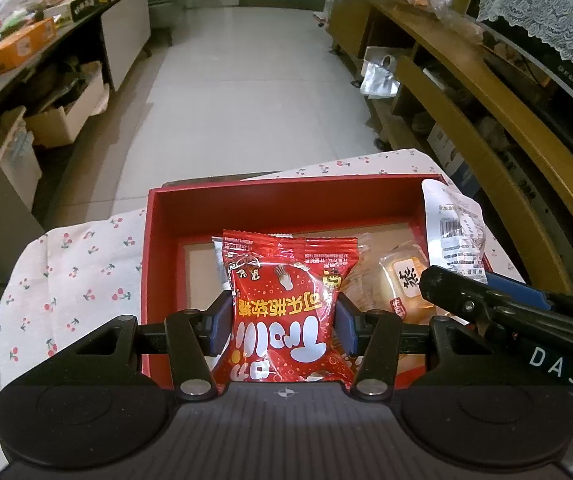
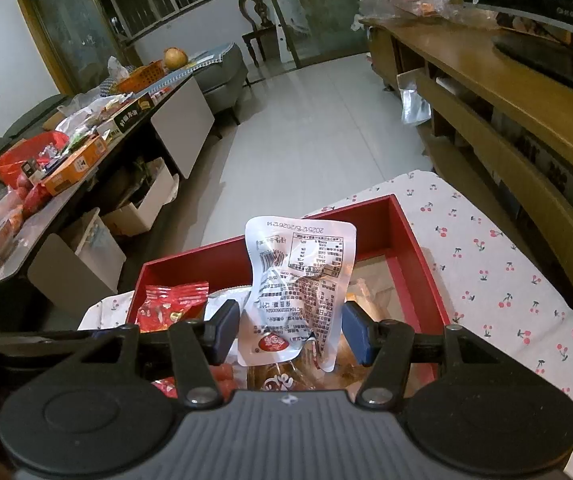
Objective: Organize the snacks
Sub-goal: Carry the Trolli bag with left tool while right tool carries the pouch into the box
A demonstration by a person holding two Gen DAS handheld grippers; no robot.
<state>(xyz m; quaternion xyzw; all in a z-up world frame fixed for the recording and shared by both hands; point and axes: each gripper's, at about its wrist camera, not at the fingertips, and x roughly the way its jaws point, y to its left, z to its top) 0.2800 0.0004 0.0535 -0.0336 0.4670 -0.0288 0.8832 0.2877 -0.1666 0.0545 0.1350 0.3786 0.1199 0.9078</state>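
Red candy packet [image 1: 286, 312] between hand-held gripper [image 1: 284, 322] pads.

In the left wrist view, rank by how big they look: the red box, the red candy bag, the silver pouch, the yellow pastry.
1. red box, clearly largest.
2. red candy bag, though it sits close to the camera in the left gripper.
3. silver pouch and yellow pastry: both partly hidden, too close to rank.

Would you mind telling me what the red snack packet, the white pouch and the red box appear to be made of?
Red snack packet: glossy plastic film, judging by its sheen and crimped, serrated top edge.
White pouch: shiny, crinkled plastic or foil laminate, with a flat sealed border.
Red box: probably matte cardboard; straight thin walls and a brown board-like floor.
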